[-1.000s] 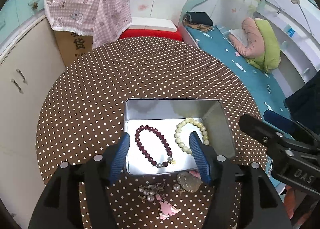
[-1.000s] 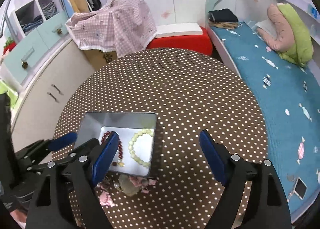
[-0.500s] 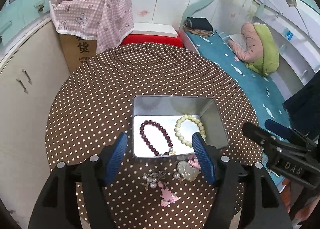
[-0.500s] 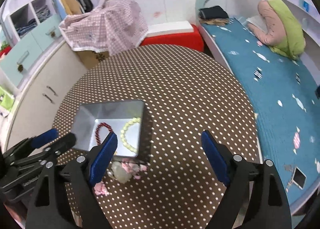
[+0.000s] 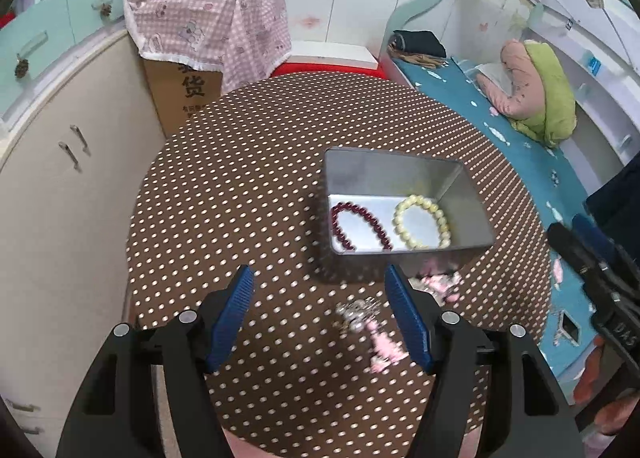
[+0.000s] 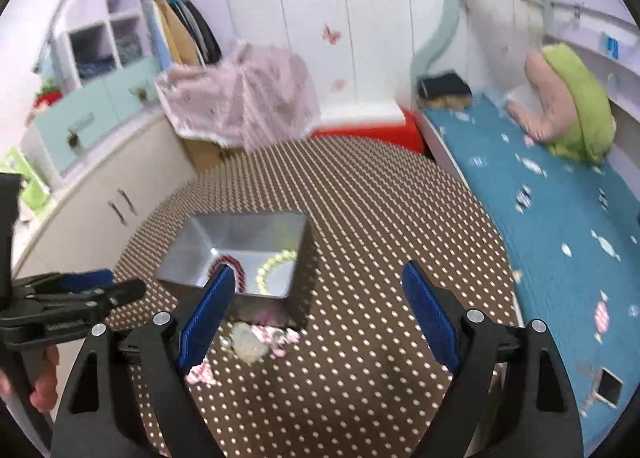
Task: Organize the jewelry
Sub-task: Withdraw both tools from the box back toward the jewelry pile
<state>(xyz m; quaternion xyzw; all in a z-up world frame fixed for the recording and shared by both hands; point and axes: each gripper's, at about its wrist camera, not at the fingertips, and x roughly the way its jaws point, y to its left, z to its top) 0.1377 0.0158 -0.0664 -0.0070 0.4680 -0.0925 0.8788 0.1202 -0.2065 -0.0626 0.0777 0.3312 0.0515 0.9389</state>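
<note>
A silver metal tin stands on the round polka-dot table. In it lie a dark red bead bracelet and a cream bead bracelet. In front of the tin lie a pearl cluster piece, a pink charm and a clear stone pendant. My left gripper is open and empty, above the table just before the loose pieces. My right gripper is open and empty, to the right of the tin.
A bed with blue sheet runs along the right of the table. A cardboard box under a pink checked cloth and a cream cabinet stand behind and to the left. A red stool is at the far side.
Both grippers have pulled back and up from the tin. The left view has shifted left, so the tin now sits to the right. Both stay open and empty.
</note>
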